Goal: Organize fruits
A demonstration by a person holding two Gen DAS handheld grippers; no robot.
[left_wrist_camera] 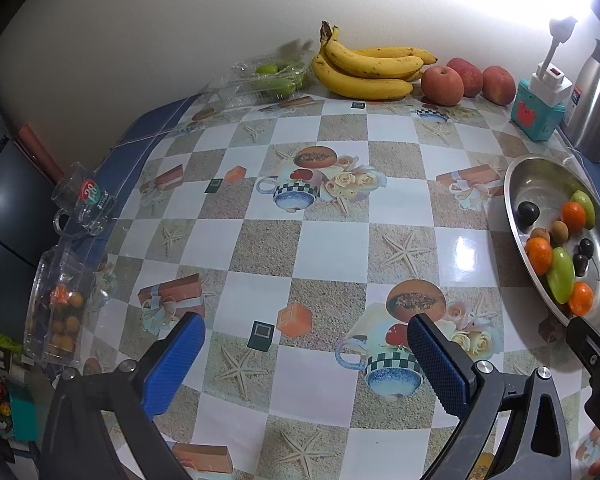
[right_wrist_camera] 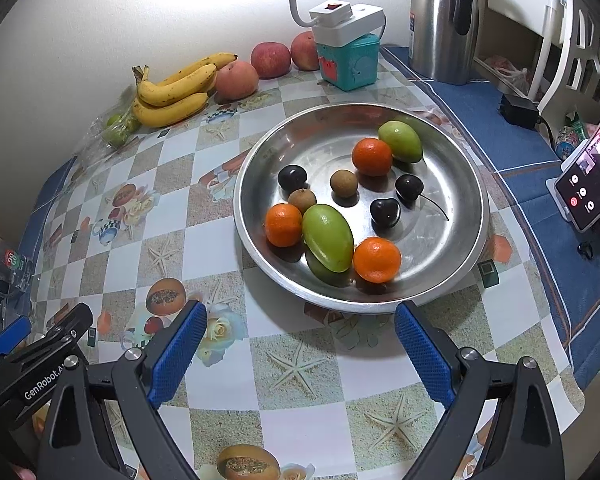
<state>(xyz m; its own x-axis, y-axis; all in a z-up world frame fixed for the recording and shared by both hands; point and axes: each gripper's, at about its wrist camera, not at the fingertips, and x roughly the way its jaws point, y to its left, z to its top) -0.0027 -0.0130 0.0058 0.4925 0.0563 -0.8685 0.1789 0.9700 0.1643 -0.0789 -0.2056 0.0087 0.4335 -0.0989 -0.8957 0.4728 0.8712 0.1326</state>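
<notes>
- Table (right_wrist_camera: 300, 392): covered with a checked, printed cloth; all items below rest on it.
- Steel dish (right_wrist_camera: 452, 264): sits right of the table's centre, just ahead of the right gripper. It holds three oranges, two green fruits, three dark round fruits and two small brown ones.
- Thermos jug (right_wrist_camera: 440, 20): upright at the far right, beside a teal box (right_wrist_camera: 352, 64) with a white lamp base on top.
- Bananas (left_wrist_camera: 364, 68): one bunch against the back wall, next to three red apples (left_wrist_camera: 442, 85).
- Clear punnet (left_wrist_camera: 272, 76): left of the bananas, green fruits inside.
- Clear box (left_wrist_camera: 60, 304): at the left table edge, small orange fruits inside; a glass mug (left_wrist_camera: 84, 204) stands behind it.
- Left gripper (left_wrist_camera: 304, 336): above bare cloth, jaws spread wide, nothing between the blue pads.
- Right gripper (right_wrist_camera: 300, 320): at the near rim of the dish, jaws spread wide, holding nothing.
- Largest green fruit (right_wrist_camera: 328, 238): lies near the dish front, touching an orange (right_wrist_camera: 283, 225) on its left.
</notes>
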